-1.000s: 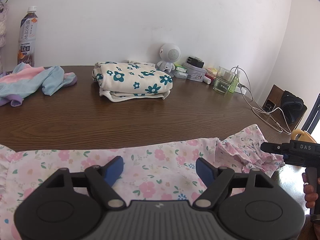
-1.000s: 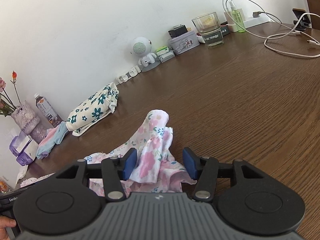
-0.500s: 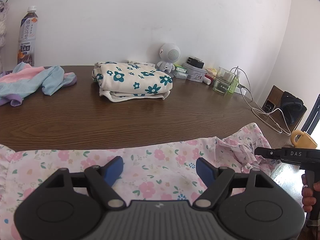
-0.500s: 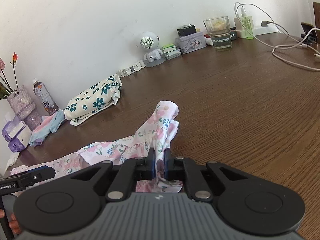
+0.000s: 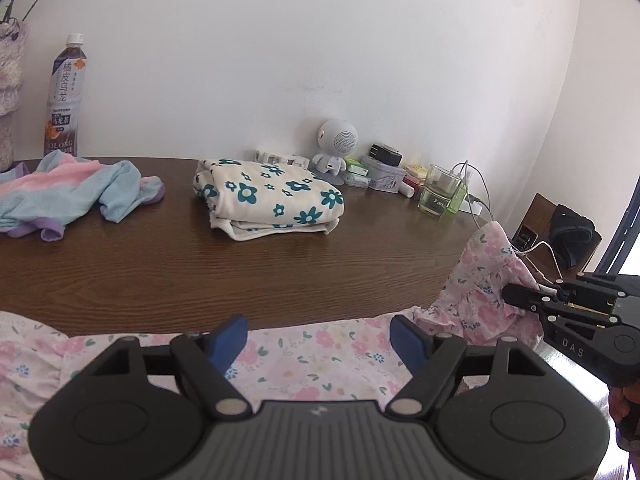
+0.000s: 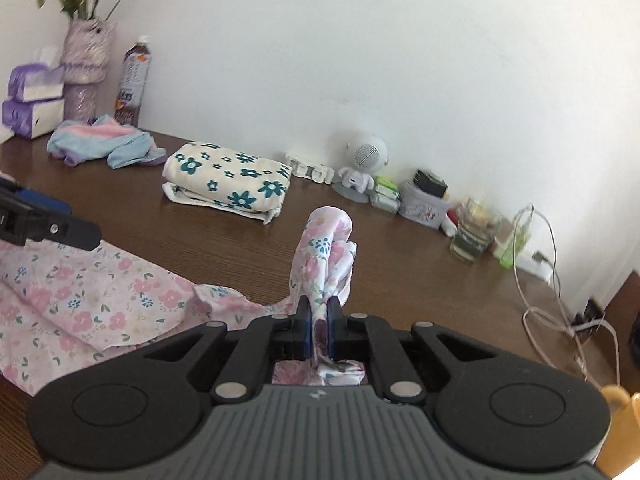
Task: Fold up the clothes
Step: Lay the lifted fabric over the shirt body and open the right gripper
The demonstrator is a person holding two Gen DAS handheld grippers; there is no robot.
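A pink floral garment [image 5: 304, 360] lies spread along the near edge of the brown table [image 5: 200, 272]. My right gripper [image 6: 318, 322] is shut on the garment's ruffled end [image 6: 326, 256], which stands up bunched above the blue pads. From the left wrist view the same gripper [image 5: 510, 294] holds that ruffled end [image 5: 486, 268] lifted off the table at the right. My left gripper [image 5: 318, 338] hovers open over the flat part of the garment, with nothing between its blue fingers [image 5: 228, 336]. In the right wrist view it shows at the left edge [image 6: 60, 224].
A folded cream cloth with teal flowers [image 5: 268, 198] lies mid-table. A crumpled pink-and-blue garment [image 5: 68, 196] and a tea bottle [image 5: 64, 96] sit far left. A small robot speaker [image 5: 336, 148], tins, a glass [image 5: 438, 196] and cables [image 6: 560, 312] line the wall. A yellow mug [image 6: 618, 424] is near right.
My right gripper shut on the ruffled end, rolled upright and lifted it, carrying it rightward off the table. The left gripper rose slightly and stayed open.
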